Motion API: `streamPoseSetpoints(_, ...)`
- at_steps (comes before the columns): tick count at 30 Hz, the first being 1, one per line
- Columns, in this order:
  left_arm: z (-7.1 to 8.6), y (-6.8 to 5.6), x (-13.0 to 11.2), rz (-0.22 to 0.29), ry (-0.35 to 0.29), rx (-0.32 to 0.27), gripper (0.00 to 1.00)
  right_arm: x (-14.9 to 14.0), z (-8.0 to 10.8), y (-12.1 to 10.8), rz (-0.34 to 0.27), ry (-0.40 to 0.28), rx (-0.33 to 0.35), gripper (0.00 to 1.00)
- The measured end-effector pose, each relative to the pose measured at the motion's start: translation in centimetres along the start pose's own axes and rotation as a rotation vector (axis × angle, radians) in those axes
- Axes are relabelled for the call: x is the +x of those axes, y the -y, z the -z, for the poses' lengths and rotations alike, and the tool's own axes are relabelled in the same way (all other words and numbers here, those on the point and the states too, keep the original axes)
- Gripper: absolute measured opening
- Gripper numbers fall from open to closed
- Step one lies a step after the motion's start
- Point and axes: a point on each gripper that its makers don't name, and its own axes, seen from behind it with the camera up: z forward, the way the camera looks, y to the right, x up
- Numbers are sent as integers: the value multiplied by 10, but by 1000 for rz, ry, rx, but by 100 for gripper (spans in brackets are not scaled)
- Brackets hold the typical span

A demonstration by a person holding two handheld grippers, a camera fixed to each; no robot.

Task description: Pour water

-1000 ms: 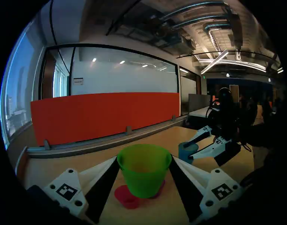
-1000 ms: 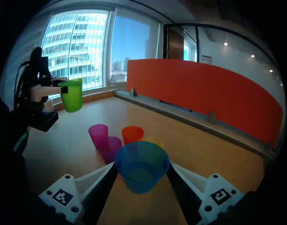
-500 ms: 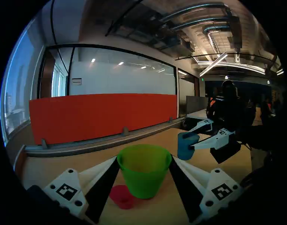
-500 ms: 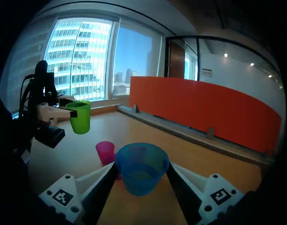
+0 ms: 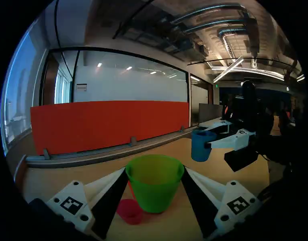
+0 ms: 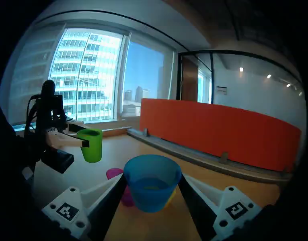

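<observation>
In the left gripper view my left gripper (image 5: pixel 155 185) is shut on a green cup (image 5: pixel 155 182), held upright above the wooden table (image 5: pixel 53 180). Farther right the right gripper (image 5: pixel 212 141) holds a blue cup (image 5: pixel 201 145) in the air. In the right gripper view my right gripper (image 6: pixel 152 188) is shut on that blue cup (image 6: pixel 152 187), upright, with a little liquid in its bottom. The left gripper (image 6: pixel 79 138) with the green cup (image 6: pixel 91 145) hangs at the left, apart from the blue cup.
A pink cup (image 5: pixel 130 211) stands on the table under the green cup; it appears as the pink cup (image 6: pixel 113 174) in the right gripper view, beside a magenta one (image 6: pixel 127 197) and a yellow one (image 6: pixel 170 197). An orange partition (image 5: pixel 109 122) lines the table's far edge. Windows (image 6: pixel 85 80) stand behind.
Both grippers have risen with their cups. The blue cup now sits higher and level in the left gripper view; the table cups have dropped lower in the right gripper view.
</observation>
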Motion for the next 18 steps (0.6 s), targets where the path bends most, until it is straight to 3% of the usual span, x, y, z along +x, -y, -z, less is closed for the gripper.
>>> streamPoseSetpoints(18, -4, -6, -1, -4, 2, -17, 89, 25, 0, 0, 26, -71, 1, 91)
